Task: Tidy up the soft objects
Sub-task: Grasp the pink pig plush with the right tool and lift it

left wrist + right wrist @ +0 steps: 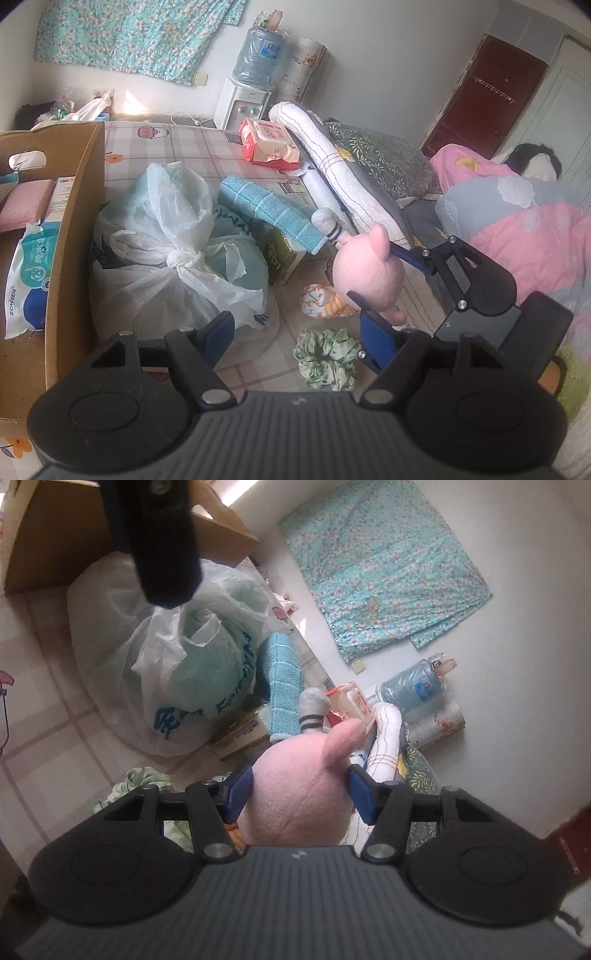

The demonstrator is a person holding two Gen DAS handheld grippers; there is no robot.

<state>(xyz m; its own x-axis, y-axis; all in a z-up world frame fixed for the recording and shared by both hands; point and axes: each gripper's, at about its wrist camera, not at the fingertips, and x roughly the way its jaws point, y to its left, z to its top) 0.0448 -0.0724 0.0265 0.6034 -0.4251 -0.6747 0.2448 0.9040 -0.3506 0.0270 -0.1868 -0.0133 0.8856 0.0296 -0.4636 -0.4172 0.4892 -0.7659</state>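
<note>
On the checked bedsheet point(177, 147), the right gripper point(301, 794) has its blue pads pressed against both sides of a round pink plush toy point(299, 797), held just above a green floral fabric scrunchie point(327, 358) and a small orange-patterned cloth bundle point(325, 304). The left gripper point(299, 336) stands spread, clasping nothing. A knotted white plastic bag point(173, 258) sits beside an open brown cardboard box point(70, 229), with a folded teal knitted towel point(269, 210) just behind.

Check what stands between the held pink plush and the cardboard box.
The tied plastic bags sit between the pink plush, shut in the right gripper, and the cardboard box. Nothing else visible blocks a lifted path.
</note>
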